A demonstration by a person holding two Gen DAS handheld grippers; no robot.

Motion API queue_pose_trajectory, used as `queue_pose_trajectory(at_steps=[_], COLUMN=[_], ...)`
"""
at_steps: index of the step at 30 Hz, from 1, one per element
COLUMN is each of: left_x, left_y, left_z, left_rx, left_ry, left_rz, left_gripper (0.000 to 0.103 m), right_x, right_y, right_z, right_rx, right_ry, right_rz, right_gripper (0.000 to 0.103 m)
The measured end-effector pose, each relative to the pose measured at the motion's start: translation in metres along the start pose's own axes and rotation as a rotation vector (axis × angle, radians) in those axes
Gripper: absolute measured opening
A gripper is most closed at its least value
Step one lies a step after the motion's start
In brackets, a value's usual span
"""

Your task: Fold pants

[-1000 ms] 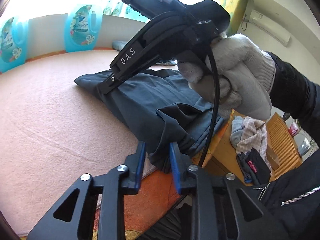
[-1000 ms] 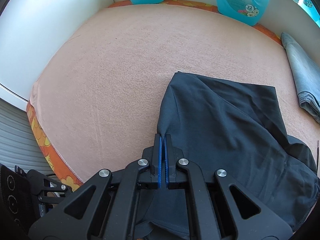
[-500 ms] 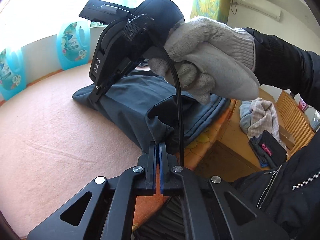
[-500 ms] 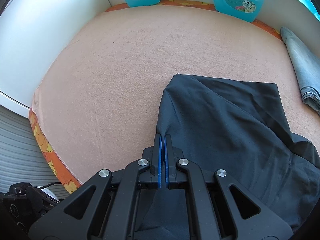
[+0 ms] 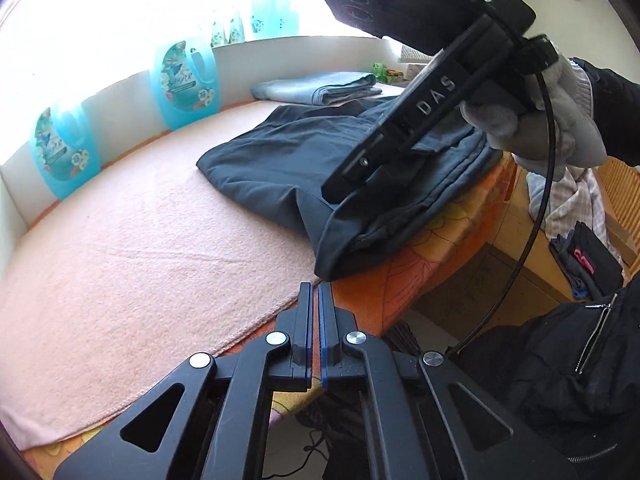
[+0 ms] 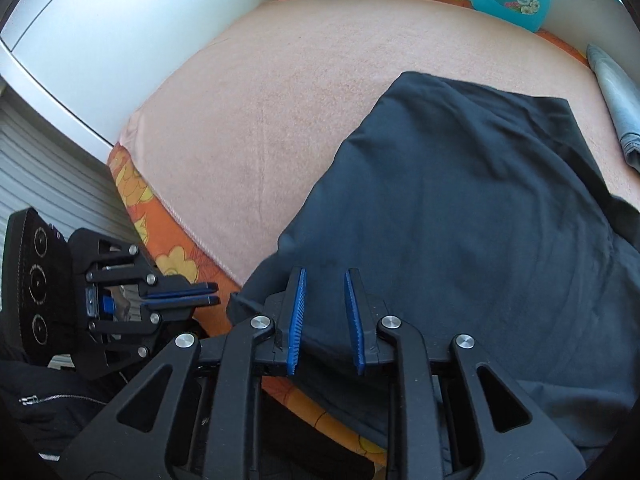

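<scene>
- The dark navy woven-cloth pants (image 6: 480, 208) lie folded over on the peach terry blanket (image 6: 280, 92), at its near edge, with one corner and the waistband end hanging slightly past the edge over the orange flowered sheet (image 5: 404, 276).
- The cloth looks light, soft and limp, so it will likely sag and slide on itself; a pinch at the doubled near corner or along the thick stitched waistband should hold best.
- The right gripper (image 6: 325, 316) hovers over that near corner, its blue-padded jaws opening, cloth beneath them but no pad pressing on it.
- The left gripper (image 5: 315, 324) is fully closed and empty, off the bed's edge just beside the pants' corner.
- The blanket looks nappy, so it should grip the cloth a little.
- Pale blue folded jeans (image 5: 316, 90) lie at the far side, two turquoise detergent bottles (image 5: 184, 80) stand by the white wall, and a wooden slatted bench (image 5: 616, 208) with clothes stands beside the bed.
</scene>
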State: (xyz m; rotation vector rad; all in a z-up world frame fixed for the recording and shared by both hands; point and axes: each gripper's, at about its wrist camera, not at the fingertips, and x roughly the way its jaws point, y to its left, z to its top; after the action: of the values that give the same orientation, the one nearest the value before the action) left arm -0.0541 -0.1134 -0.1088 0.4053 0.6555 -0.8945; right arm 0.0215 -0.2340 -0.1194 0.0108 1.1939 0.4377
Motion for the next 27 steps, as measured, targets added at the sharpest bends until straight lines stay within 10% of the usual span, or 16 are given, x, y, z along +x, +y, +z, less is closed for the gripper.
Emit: queue_pose_trajectory(at_steps=[9,16,19,22,27], left_x=[0.008,0.060,0.074,0.084,0.085], left_y=[0.061,0.105,0.107,0.104,0.114], left_z=[0.040,0.062,0.066,0.069,0.079], left_rx=[-0.218,-0.443,-0.480,-0.479,-0.533], left_ry=[0.003,0.147,0.176,0.192,0.144], left_rz=[-0.180,-0.381,-0.418,-0.405,-0.409], left_gripper=[0.012,0.042,0.040,0.002,0.002], right_x=[-0.015,0.000,0.003,-0.001,-0.017], right_y=[0.027,0.058,0.066,0.076,0.091], right_z=[-0.012,-0.019,-0.023,-0.029,-0.043], right_rx=[-0.083,-0.244,-0.303,-0.359,-0.444], right_ry=[-0.090,-0.070,-0.077,-0.118,-0.200], right_rz=[-0.011,-0.089,-0.132,-0.183,-0.304], right_gripper=[0.021,0.023,0.023,0.008,0.004])
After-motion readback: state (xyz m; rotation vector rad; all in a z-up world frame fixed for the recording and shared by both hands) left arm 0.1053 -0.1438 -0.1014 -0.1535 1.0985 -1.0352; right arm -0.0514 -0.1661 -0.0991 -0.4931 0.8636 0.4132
